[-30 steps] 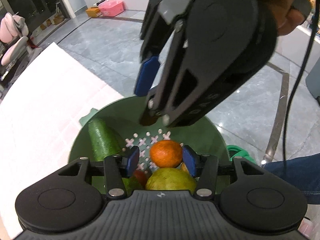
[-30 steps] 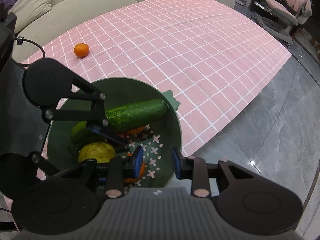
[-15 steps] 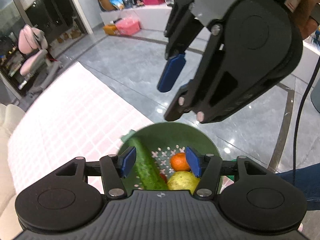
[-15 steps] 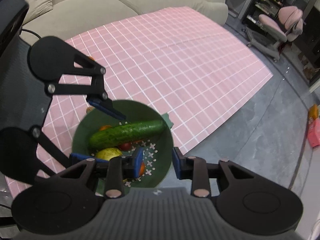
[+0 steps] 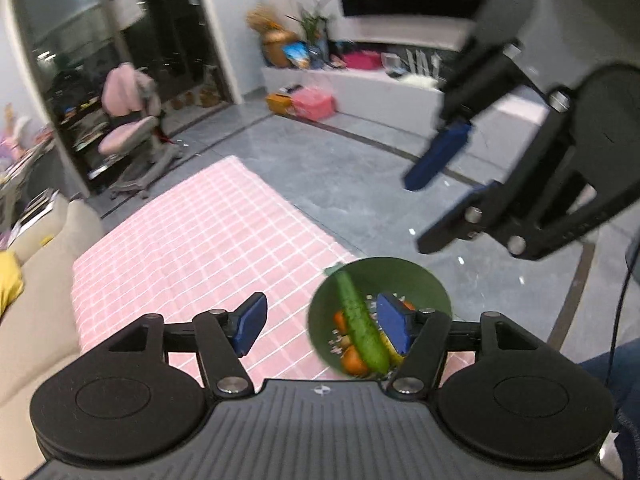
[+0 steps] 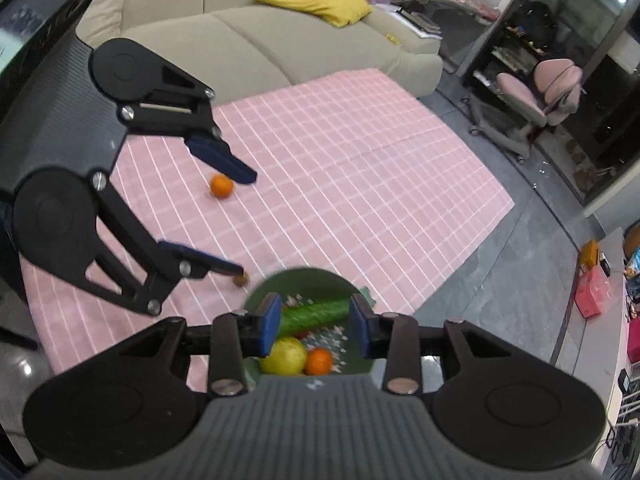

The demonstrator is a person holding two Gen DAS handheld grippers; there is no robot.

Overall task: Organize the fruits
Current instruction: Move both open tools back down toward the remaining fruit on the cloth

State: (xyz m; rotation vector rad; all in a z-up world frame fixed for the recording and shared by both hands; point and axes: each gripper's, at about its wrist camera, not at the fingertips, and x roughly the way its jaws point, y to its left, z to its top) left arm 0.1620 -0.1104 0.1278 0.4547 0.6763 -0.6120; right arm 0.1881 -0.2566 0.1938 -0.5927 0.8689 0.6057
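fruit: cucumber (image 6: 316,314), pear (image 6: 286,356) and orange (image 6: 319,361) sat in the green colander (image 5: 432,280). both claws, left claw (image 5: 324,326) and right claw (image 6: 314,326), had lifted well clear since a second ago, jaws just opening, nothing between them. one stray orange (image 6: 221,186) was left on the pink cloth (image 6: 360,160); likely next pick.

Green colander (image 6: 352,286) holds cucumber (image 6: 316,312), yellow fruit (image 6: 286,356), orange (image 6: 319,361); second orange (image 6: 221,186) on pink checked cloth (image 6: 360,168).

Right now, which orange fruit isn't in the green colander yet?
The orange lying alone on the pink checked cloth, up past the left gripper's fingertips. The other orange already sits inside the colander beside the cucumber.
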